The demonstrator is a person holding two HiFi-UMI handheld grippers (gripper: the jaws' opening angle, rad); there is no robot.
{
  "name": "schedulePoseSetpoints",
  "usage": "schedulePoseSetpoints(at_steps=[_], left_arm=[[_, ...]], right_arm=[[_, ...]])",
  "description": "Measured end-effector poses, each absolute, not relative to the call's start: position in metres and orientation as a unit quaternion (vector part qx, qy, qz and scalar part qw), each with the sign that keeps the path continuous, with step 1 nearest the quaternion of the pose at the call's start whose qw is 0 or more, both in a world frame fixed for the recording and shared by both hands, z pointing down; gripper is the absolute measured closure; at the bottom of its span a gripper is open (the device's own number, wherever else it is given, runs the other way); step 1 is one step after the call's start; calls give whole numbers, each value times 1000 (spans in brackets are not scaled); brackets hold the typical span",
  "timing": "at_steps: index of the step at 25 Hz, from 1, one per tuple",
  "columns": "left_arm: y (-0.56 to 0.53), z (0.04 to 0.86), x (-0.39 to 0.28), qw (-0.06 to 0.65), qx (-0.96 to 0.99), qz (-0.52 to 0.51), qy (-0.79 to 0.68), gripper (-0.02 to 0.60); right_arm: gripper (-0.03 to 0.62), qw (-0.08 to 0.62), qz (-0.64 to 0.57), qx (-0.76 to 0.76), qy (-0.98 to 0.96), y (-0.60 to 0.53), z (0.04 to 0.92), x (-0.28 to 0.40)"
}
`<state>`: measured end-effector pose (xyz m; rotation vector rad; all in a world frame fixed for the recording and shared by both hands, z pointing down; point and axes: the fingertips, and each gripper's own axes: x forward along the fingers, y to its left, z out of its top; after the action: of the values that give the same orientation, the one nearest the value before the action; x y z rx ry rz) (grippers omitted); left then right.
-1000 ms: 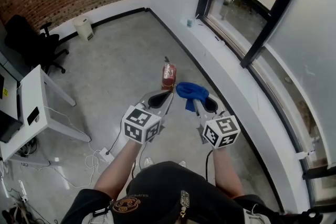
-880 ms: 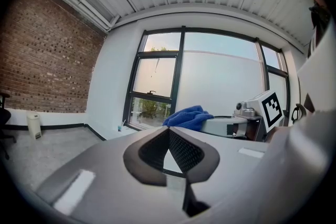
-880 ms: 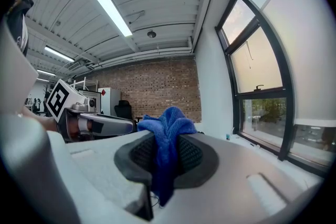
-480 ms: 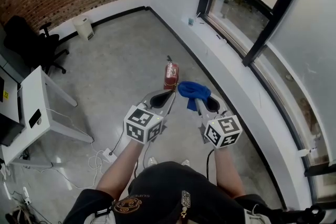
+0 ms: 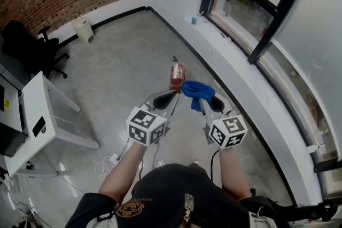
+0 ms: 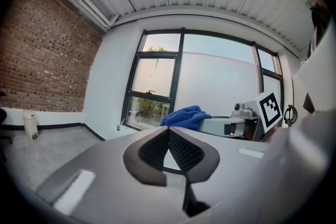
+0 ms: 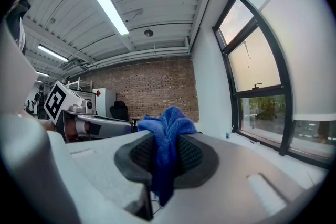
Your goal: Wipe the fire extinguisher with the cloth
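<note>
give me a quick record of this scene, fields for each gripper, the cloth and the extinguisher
left gripper: jaws shut, nothing between them
right gripper: jaws shut on the cloth
cloth: blue, bunched, sticks out past the jaws
fire extinguisher: red, upright on the floor, ahead of both grippers
wiping: not started, cloth held in the air, off the extinguisher

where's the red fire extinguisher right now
In the head view the red fire extinguisher stands upright on the grey concrete floor, just beyond the left tool and left of the blue cloth clamped in the right tool.
</note>
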<state>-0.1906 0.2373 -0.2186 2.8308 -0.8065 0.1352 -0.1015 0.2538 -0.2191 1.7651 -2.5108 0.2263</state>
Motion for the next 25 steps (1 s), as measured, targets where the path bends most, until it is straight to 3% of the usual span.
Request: schedulePoseSetpoints(at_steps=[13, 25], left_arm=[[218, -206, -231, 106, 954, 50, -277, 577], [179, -186, -208, 124, 946, 66, -292, 577]], right_arm=[[540, 41, 79, 574, -814, 235, -209, -138], [540, 41, 101, 561, -820, 193, -190, -111]])
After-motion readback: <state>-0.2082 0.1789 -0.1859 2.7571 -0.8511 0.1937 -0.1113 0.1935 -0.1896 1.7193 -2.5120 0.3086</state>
